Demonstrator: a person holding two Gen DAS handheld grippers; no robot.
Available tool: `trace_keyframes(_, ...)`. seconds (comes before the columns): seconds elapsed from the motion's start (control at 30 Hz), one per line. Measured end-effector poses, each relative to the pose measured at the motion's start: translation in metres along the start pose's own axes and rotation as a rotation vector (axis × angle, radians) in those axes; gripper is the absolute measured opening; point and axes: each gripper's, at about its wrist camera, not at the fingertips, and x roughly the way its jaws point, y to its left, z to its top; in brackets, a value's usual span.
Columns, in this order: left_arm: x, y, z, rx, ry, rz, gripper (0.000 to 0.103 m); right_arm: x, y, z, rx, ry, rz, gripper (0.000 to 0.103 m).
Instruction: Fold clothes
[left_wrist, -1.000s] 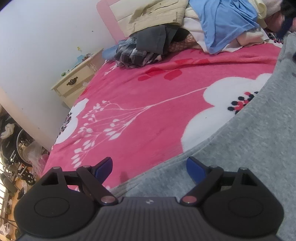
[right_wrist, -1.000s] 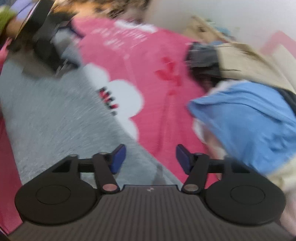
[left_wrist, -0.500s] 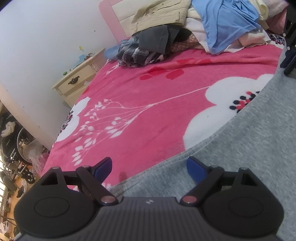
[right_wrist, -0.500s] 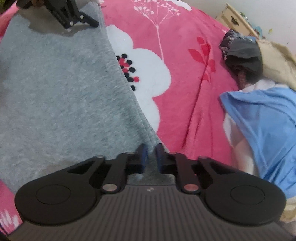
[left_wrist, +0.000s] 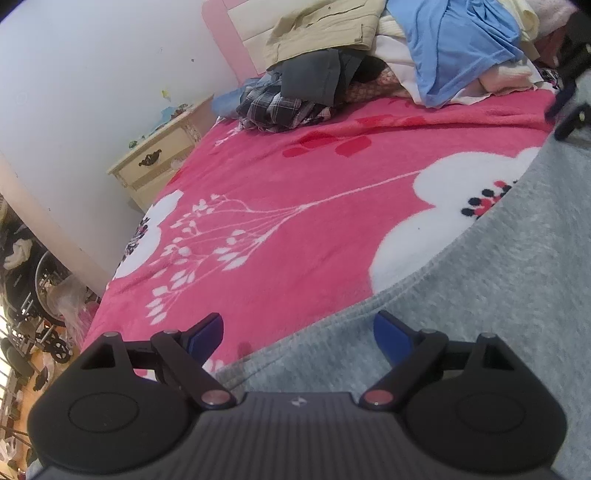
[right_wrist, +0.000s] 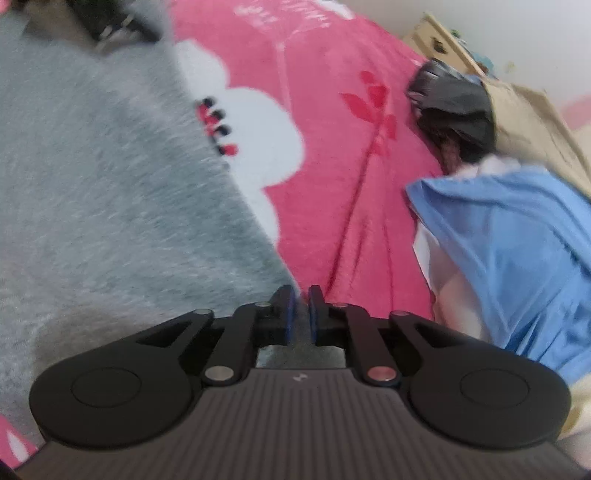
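Grey and fuzzy, the grey sweater (left_wrist: 498, 295) lies spread flat on the pink blanket (left_wrist: 295, 206), and everything else is placed from it. Right at its near hem, the left gripper (left_wrist: 298, 334) has its blue-tipped jaws wide apart, one tip over the blanket and one over the sweater, with nothing pinched. At the sweater's other corner, the right gripper (right_wrist: 299, 314) has its jaws close together with a thin gap, and they are opening; the sweater's corner sits by the tips, but the blurry view does not show if cloth is between them. The sweater's edge is a thick, soft band that runs in a long slant from the left gripper up toward the right gripper (left_wrist: 569, 99), which shows dark at the far end. Beside that edge the blanket is bare and smooth, with big white flowers (left_wrist: 454, 192) and thin white twigs on it, so there is lots of free room on that side of the sweater. Farther off from the sweater is a lumpy pile of clothes (left_wrist: 388, 62), with a blue shirt (right_wrist: 517, 251), tan cloth, a dark grey piece and a checked one. Past the pile, far from the sweater, a cream nightstand (left_wrist: 159, 158) stands by the white wall (left_wrist: 92, 74).
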Motion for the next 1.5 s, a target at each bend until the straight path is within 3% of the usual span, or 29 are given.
trace_keyframes(0.03, 0.000, 0.000, -0.001, 0.000, -0.002, 0.000, 0.091, -0.002, -0.010, -0.003, 0.070, 0.001, 0.001, 0.031)
trace_keyframes(0.07, 0.000, 0.001, -0.001, -0.001, -0.005, 0.000, 0.091, -0.008, -0.023, -0.009, 0.148, 0.007, -0.020, 0.032)
trace_keyframes(0.23, -0.003, 0.004, 0.001, -0.001, -0.019, 0.018, 0.091, -0.061, -0.079, -0.054, 0.589, 0.029, -0.178, 0.034)
trace_keyframes(0.33, -0.011, 0.008, 0.003, 0.011, -0.043, 0.052, 0.090, -0.113, -0.089, -0.085, 0.910, -0.028, -0.181, 0.035)
trace_keyframes(0.5, -0.033, 0.015, 0.011, -0.023, -0.112, -0.009, 0.090, -0.166, -0.061, -0.119, 1.294, -0.086, -0.108, 0.040)
trace_keyframes(0.57, -0.041, 0.010, 0.013, -0.020, -0.144, -0.098, 0.090, -0.174, -0.030, -0.129, 1.377, -0.124, -0.055, 0.042)
trace_keyframes(0.63, -0.042, -0.003, 0.016, 0.031, -0.152, -0.135, 0.090, -0.182, 0.003, -0.139, 1.454, -0.165, -0.002, 0.044)
trace_keyframes(0.8, -0.020, -0.042, 0.021, 0.237, -0.131, -0.156, 0.090, -0.158, 0.069, -0.157, 1.587, -0.082, 0.164, 0.045)
trace_keyframes(0.9, -0.002, -0.050, 0.022, 0.284, -0.134, -0.089, 0.090, -0.145, 0.090, -0.163, 1.649, -0.052, 0.224, 0.045)
trace_keyframes(1.0, 0.012, -0.037, 0.029, 0.192, -0.106, -0.043, 0.090, -0.138, 0.096, -0.159, 1.622, -0.013, 0.217, 0.045)
trace_keyframes(1.13, 0.034, -0.019, 0.035, 0.136, -0.040, 0.143, 0.081, -0.135, 0.092, -0.153, 1.607, -0.027, 0.201, 0.045)
trace_keyframes(1.2, 0.026, 0.011, 0.038, 0.014, -0.023, 0.173, 0.079, -0.134, 0.093, -0.150, 1.614, -0.033, 0.198, 0.045)
trace_keyframes(1.27, -0.005, 0.050, 0.034, -0.147, -0.052, 0.154, 0.079, -0.132, 0.094, -0.147, 1.615, -0.041, 0.197, 0.045)
trace_keyframes(1.33, -0.036, 0.077, 0.021, -0.248, -0.063, 0.105, 0.079, -0.129, 0.096, -0.141, 1.592, -0.055, 0.195, 0.045)
trace_keyframes(1.43, -0.073, 0.089, -0.009, -0.267, -0.003, -0.089, 0.076, -0.118, 0.099, -0.132, 1.553, -0.065, 0.197, 0.045)
trace_keyframes(1.5, -0.085, 0.076, -0.032, -0.202, 0.046, -0.203, 0.071, -0.112, 0.099, -0.124, 1.533, -0.072, 0.215, 0.045)
